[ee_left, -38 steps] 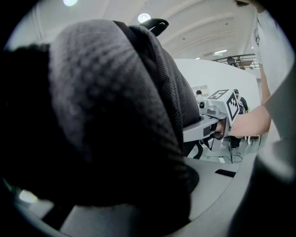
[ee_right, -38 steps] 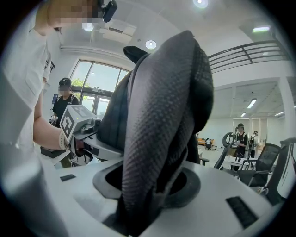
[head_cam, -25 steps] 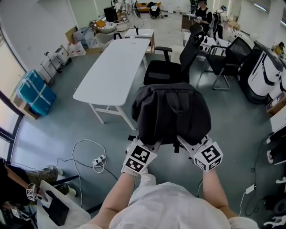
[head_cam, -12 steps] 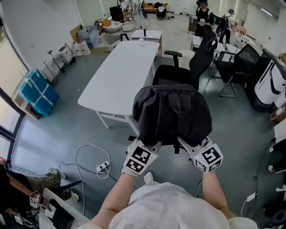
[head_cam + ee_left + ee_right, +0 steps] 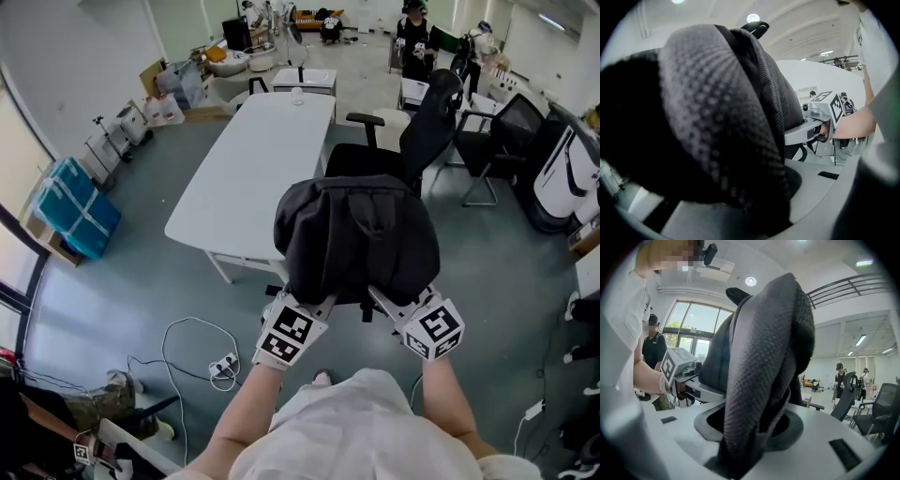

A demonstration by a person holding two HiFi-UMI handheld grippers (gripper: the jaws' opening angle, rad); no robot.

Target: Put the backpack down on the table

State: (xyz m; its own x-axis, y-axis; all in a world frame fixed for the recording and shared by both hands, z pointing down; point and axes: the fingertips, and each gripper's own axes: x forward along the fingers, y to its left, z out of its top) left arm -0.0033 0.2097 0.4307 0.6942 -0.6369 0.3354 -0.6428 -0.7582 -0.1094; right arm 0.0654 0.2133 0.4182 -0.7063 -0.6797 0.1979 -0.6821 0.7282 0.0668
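Two grips on backpack (image 5: 356, 234) (black): left gripper (image 5: 307, 312), right gripper (image 5: 403, 309); table (image 5: 253, 159) near.

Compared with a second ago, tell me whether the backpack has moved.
Yes. The backpack has been carried forward toward the white table: the table's near end now lies closer beside it.

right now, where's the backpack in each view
Head view: the backpack is at centre, just below the black office chair.
Left gripper view: the backpack fills the left and centre.
Right gripper view: the backpack stands up the middle.
Shared landmark: the person's white shirt, at the bottom in the head view, right edge in the left gripper view, left edge in the right gripper view.
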